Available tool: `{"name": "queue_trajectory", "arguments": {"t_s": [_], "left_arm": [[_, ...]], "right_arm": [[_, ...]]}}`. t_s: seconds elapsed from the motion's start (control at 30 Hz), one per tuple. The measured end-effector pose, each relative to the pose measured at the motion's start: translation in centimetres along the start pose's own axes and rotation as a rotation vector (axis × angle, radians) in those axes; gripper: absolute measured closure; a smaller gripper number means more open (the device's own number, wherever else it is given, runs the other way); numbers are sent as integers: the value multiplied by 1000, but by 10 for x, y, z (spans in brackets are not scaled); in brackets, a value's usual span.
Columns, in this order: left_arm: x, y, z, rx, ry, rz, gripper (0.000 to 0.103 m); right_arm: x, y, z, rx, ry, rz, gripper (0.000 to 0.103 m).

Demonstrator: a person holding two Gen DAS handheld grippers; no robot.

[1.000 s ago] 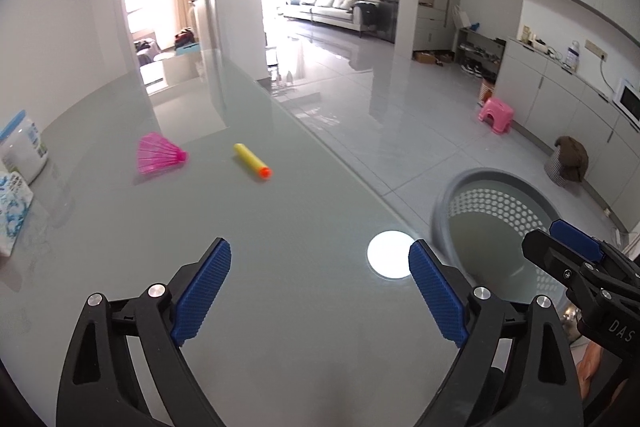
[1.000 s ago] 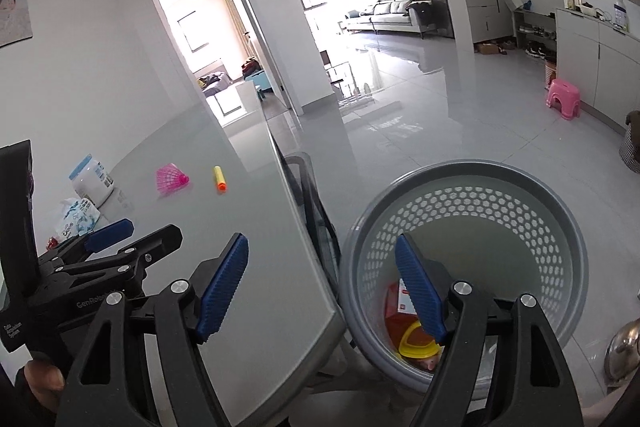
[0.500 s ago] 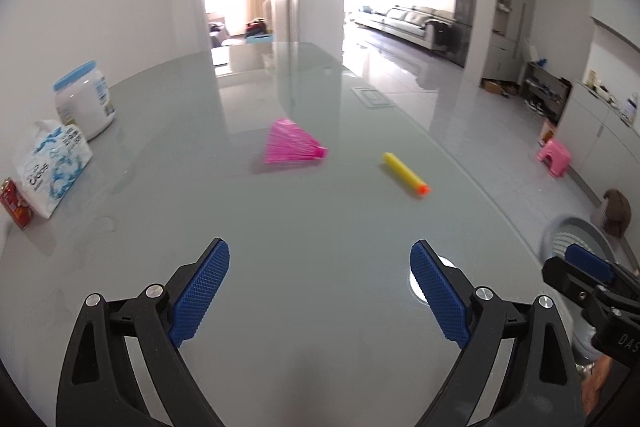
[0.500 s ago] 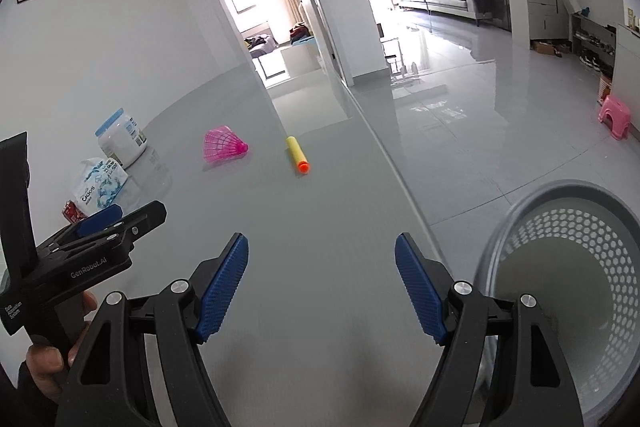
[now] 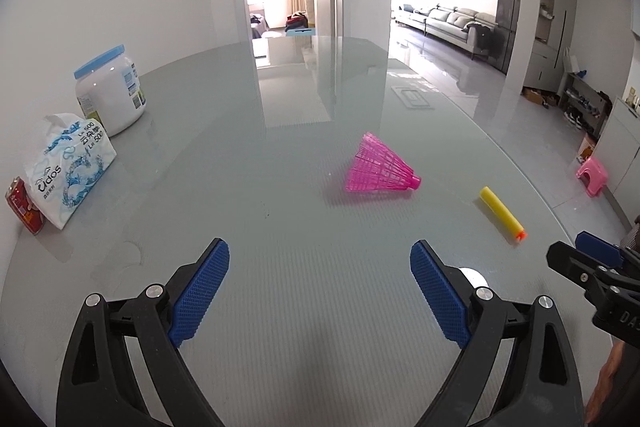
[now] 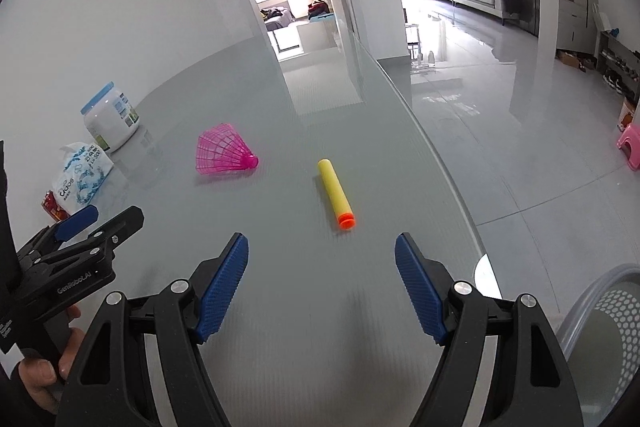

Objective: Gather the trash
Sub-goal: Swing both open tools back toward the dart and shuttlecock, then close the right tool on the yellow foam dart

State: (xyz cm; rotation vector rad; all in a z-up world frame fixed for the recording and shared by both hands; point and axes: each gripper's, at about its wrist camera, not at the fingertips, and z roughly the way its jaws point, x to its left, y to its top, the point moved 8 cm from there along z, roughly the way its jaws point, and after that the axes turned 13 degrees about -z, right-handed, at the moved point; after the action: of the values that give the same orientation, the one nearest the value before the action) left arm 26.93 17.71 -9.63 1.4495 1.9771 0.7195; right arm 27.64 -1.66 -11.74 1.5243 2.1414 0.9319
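A pink plastic shuttlecock (image 5: pixel 378 171) lies on its side on the grey glass table (image 5: pixel 280 347), ahead of my left gripper (image 5: pixel 320 291), which is open and empty. A yellow foam dart with an orange tip (image 6: pixel 336 193) lies just ahead of my right gripper (image 6: pixel 322 283), which is open and empty. The shuttlecock (image 6: pixel 224 150) lies left of the dart; the dart (image 5: pixel 502 213) also shows in the left wrist view. The grey perforated bin (image 6: pixel 600 311) stands off the table's right edge, at the lower right.
Along the table's left side stand a white jar with a blue lid (image 5: pixel 110 89), a tissue pack (image 5: pixel 68 167) and a red can (image 5: pixel 24 205). The table edge (image 6: pixel 448 167) curves on the right. A pink stool (image 5: pixel 592 175) is on the floor.
Both grippers swung left from over the bin toward the table. The shuttlecock and dart now lie nearer and more centred; the bin has slid to the right edge.
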Motion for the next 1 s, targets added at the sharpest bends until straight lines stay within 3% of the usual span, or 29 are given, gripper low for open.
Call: {"name": "queue_trajectory", "arguments": {"t_s": [0.33,0.43,0.63,0.83,0.93,1.0], "left_arm": [[-10,5,26,24,5,-17,13],[-10,8,32,29,4,-33,13],[-13,13,44,35,10,-40,13],[-15,14,50,42,13,-46,13],[-15,17,53,43,12,-52,13],[-17,18,55,50,7,-57,13]], "right_arm": [[-10,13,48,84,-31,-3,31],[-13,16,57,102,-35,-8,40],[-14,20,64,103,-60,-31,45],[-4,23,70,100,-104,-117,66],[2,23,70,99,-103,-150,91],[1,23,70,90,-69,-121,91]]}}
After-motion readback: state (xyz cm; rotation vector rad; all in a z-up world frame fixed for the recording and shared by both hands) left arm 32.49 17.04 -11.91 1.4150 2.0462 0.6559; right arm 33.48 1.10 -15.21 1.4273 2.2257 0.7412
